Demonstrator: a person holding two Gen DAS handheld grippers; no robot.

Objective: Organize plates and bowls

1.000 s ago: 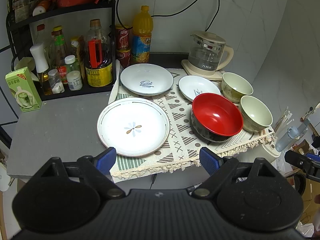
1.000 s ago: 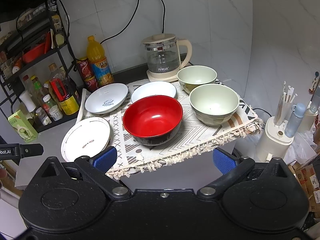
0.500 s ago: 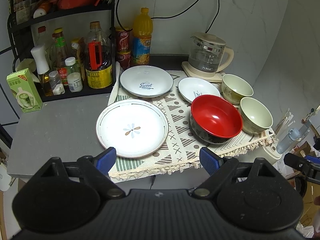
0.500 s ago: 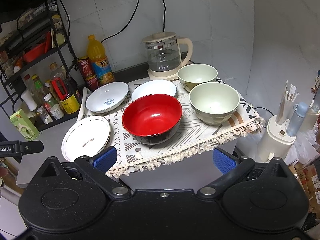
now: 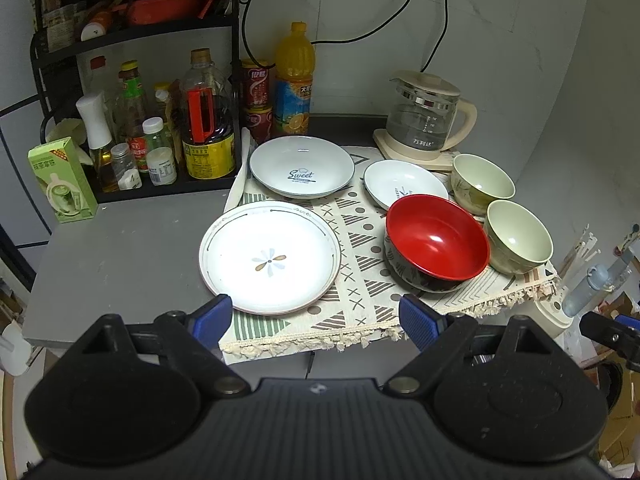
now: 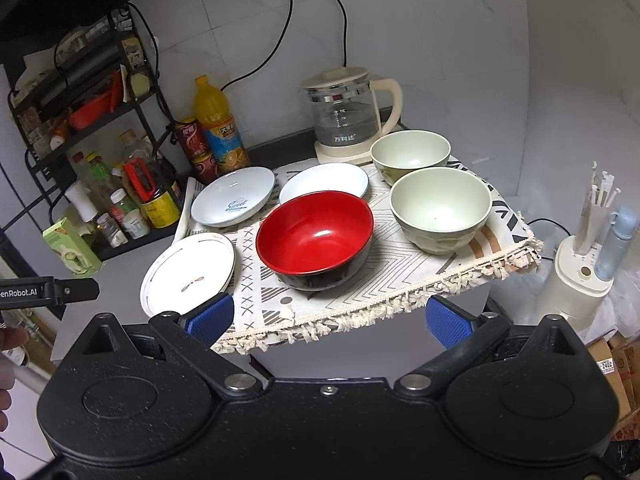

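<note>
Both grippers, left (image 5: pixel 314 317) and right (image 6: pixel 327 316), hover spread and empty at frame bottom before untouched dishes at centre, a glossy red bowl (image 6: pixel 315 236) beside a flower-patterned white plate (image 5: pixel 270 257), the first pickup apparently pending.

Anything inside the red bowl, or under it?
The red bowl is empty inside, showing only a light reflection. It sits on the patterned cloth; whatever lies directly beneath its base is hidden.

Rack (image 5: pixel 136 60) left — kettle (image 5: pixel 424 120) behind.
</note>
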